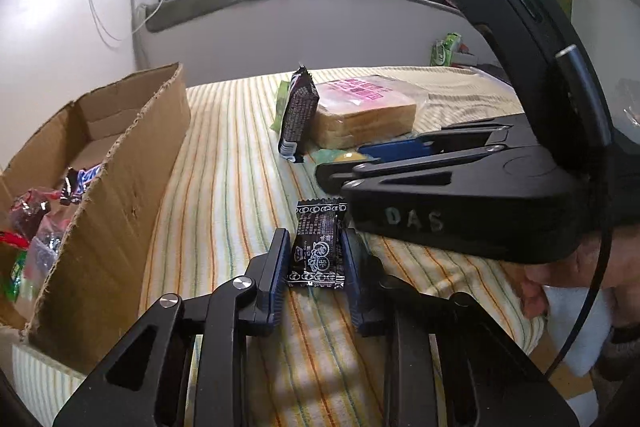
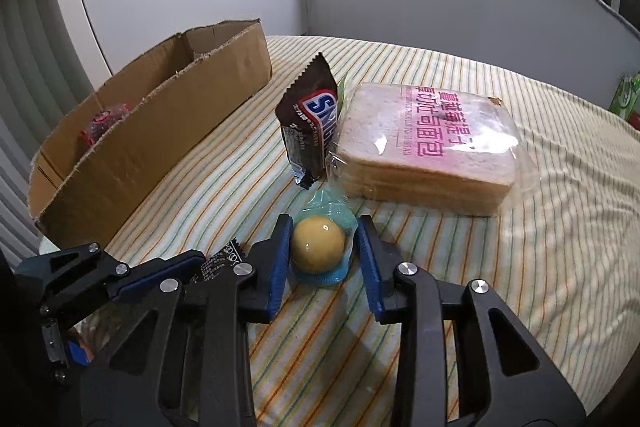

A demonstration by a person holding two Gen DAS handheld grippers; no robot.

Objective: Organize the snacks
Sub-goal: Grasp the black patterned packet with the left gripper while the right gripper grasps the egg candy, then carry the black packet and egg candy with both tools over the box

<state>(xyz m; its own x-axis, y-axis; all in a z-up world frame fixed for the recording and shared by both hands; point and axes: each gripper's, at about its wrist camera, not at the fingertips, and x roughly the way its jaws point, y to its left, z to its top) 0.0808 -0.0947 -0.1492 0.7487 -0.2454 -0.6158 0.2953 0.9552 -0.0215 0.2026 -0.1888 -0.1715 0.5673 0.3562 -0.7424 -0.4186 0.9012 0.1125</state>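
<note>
The left tongs (image 1: 316,259) were closed against a small black candy packet (image 1: 319,246) lying on the striped bed (image 2: 540,227). The right tongs (image 2: 323,251) stood slightly open around a wrapped yellow ball snack (image 2: 318,246), not clearly touching it. The cardboard box (image 2: 160,131) lay at ten o'clock, the Snickers bar (image 2: 310,131) and bread pack (image 2: 428,147) at twelve.

Both matte-black grippers (image 1: 316,259) (image 2: 324,251) carry blue finger pads (image 2: 278,267), silver pivot screws (image 1: 244,283) and grey "DAS" lettering (image 1: 414,219).
</note>
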